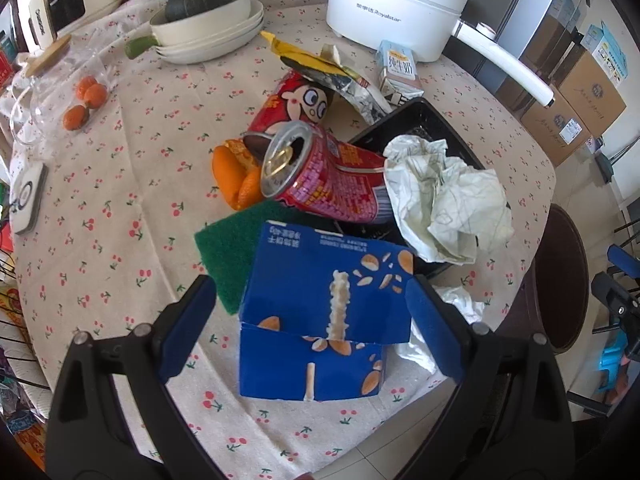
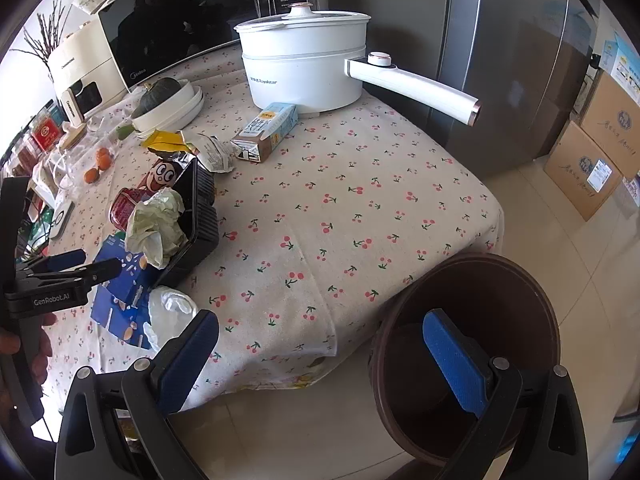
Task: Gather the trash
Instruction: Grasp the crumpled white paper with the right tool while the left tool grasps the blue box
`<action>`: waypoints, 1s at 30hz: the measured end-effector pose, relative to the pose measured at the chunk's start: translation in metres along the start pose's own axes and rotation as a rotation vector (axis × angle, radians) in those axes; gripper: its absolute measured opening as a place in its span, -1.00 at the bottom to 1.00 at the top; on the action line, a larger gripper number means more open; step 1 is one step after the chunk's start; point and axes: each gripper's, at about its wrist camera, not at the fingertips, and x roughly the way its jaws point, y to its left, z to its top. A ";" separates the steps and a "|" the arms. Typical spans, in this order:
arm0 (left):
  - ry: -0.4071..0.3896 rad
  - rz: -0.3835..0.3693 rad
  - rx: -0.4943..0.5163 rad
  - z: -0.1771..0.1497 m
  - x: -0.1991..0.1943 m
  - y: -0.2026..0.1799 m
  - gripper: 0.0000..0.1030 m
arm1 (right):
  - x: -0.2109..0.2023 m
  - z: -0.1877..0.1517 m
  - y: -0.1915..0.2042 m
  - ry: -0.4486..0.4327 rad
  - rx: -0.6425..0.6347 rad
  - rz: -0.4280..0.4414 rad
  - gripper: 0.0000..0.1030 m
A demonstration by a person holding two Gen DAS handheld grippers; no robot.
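The right gripper (image 2: 320, 360) is hanging wide open over the table edge (image 2: 360, 344) and brown bin (image 2: 540, 292), nothing sitting between its pads.

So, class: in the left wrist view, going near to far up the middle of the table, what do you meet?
Blue box → red can → cartoon-face can → yellow wrapper → white electric pot.

Between the left hand-held gripper's (image 1: 312, 320) matt blue pads sits a glossy blue cardboard box (image 1: 320, 320). Beyond it lie a rough green scouring pad (image 1: 228, 248), a shiny metal can (image 1: 320, 176) and crumpled paper (image 1: 444, 200) on the desk's (image 1: 140, 184) printed cloth.
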 end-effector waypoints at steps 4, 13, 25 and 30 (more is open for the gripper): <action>0.037 0.004 0.042 -0.007 0.008 -0.012 0.86 | 0.001 -0.001 -0.003 0.003 0.003 -0.007 1.00; 0.046 0.104 0.122 -0.010 0.017 -0.031 0.92 | 0.000 -0.004 0.000 0.003 -0.005 -0.006 1.00; -0.021 0.063 0.006 -0.010 -0.003 -0.003 0.87 | 0.007 -0.002 0.009 0.016 -0.017 -0.015 1.00; -0.050 0.057 -0.024 -0.015 -0.021 0.013 0.87 | 0.014 0.005 0.031 0.024 -0.040 0.019 1.00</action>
